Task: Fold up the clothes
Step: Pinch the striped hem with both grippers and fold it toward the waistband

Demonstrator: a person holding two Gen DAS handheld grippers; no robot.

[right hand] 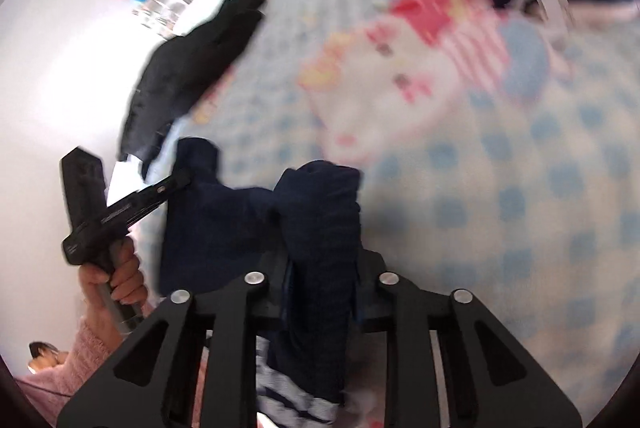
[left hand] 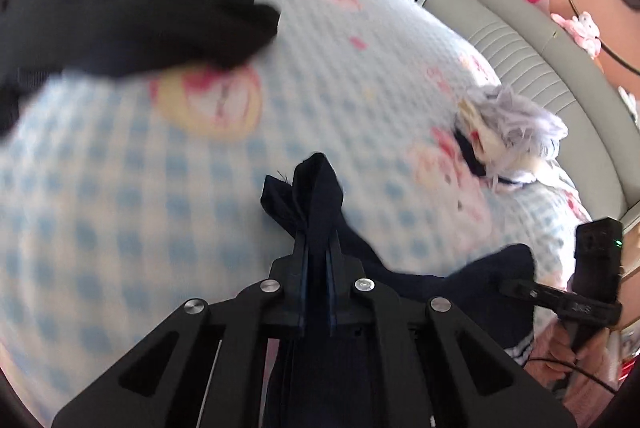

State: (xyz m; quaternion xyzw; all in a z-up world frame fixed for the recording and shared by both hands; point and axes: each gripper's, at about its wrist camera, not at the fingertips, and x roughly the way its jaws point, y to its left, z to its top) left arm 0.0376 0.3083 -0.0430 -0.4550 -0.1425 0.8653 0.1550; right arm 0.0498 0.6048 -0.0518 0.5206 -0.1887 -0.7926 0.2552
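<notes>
Both grippers clamped on one navy garment (left hand: 320, 196), held up over the bed (left hand: 120, 188). Left gripper (left hand: 318, 248): jaws together on a bunched fold of the cloth, fabric poking out beyond the tips. Right gripper (right hand: 320, 228): jaws likewise pinched on a thick wad, striped trim hanging below. Cloth slung between the two, apparently to carry or spread it over the checked blue bedspread before folding. Black garment (left hand: 132, 4) lying apart near the far edge, untouched. Plush doll (left hand: 508, 132) at the bedside, well clear. Heavy motion blur; fold lines not verifiable.
</notes>
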